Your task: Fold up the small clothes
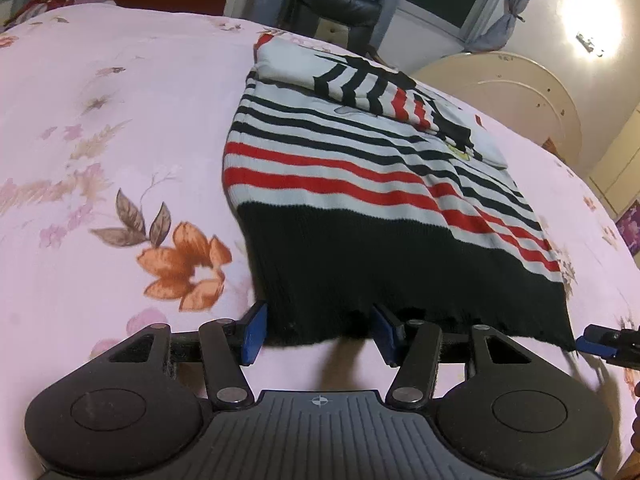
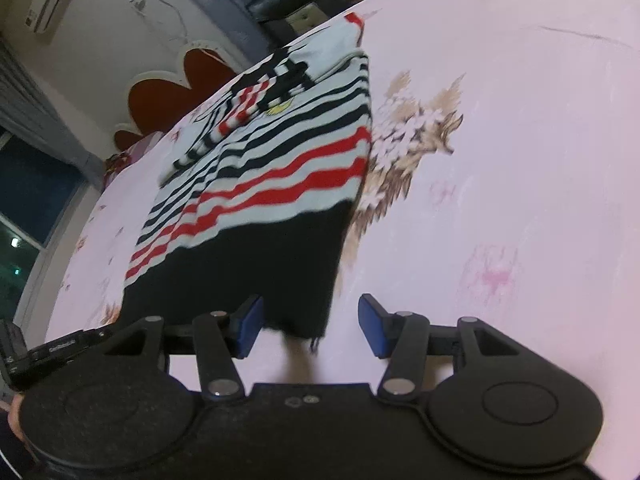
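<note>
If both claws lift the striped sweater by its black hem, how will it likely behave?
The sweater is a knit lying limp on the bedsheet, so it will probably droop between the left claw and the right claw. Its sleeves are folded loosely on top and may slide off. The ribbed hem looks stretchy and likely grips well.

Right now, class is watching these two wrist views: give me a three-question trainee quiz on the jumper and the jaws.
1. True or false: the striped sweater lies on a pink floral bedsheet.
2. Which part of it is between the left gripper jaws? A) collar B) black hem C) sleeve
3. Fill in: the right gripper jaws stand ____.

Key: 1 true; 2 B; 3 open, with the hem's corner between them.
</note>
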The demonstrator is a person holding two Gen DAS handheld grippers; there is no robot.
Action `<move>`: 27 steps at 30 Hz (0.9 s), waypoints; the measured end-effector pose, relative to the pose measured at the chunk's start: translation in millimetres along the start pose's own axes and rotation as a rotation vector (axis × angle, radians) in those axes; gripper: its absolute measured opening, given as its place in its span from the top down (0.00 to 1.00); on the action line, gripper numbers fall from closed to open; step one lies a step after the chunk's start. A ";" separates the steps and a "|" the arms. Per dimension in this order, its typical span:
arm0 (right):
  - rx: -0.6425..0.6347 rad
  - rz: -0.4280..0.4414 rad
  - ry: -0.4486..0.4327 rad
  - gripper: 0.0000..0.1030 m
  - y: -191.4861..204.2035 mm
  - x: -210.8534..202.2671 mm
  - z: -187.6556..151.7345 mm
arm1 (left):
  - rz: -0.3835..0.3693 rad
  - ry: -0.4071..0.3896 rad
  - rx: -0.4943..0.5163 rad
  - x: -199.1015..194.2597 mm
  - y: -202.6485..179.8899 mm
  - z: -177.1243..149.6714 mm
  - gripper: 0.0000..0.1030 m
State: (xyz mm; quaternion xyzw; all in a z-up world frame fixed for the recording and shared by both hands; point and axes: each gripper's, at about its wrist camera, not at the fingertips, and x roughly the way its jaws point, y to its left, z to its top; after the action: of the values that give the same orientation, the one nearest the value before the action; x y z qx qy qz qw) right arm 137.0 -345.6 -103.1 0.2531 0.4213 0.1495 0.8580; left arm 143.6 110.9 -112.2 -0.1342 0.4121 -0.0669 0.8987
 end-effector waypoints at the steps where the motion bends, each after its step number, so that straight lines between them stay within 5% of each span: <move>1: 0.003 0.007 0.000 0.51 -0.9 -0.7 -1.4 | 0.003 -0.001 -0.006 -0.5 -0.3 -0.3 0.47; 17: 0.086 0.051 0.009 0.53 -9.5 20.2 14.5 | -0.054 -0.027 -0.071 18.6 9.5 16.9 0.46; 24: 0.122 0.082 0.015 0.54 -3.3 38.7 21.6 | -0.259 0.013 -0.203 38.3 39.5 31.8 0.47; 27: 0.121 0.086 0.023 0.62 -1.2 39.5 19.4 | -0.343 0.008 -0.291 46.8 50.6 29.7 0.47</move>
State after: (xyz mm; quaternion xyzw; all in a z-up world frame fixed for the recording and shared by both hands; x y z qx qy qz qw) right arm 176.2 -334.0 -119.3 0.3207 0.4282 0.1634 0.8289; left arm 197.1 153.9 -142.5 -0.3300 0.3924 -0.1590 0.8437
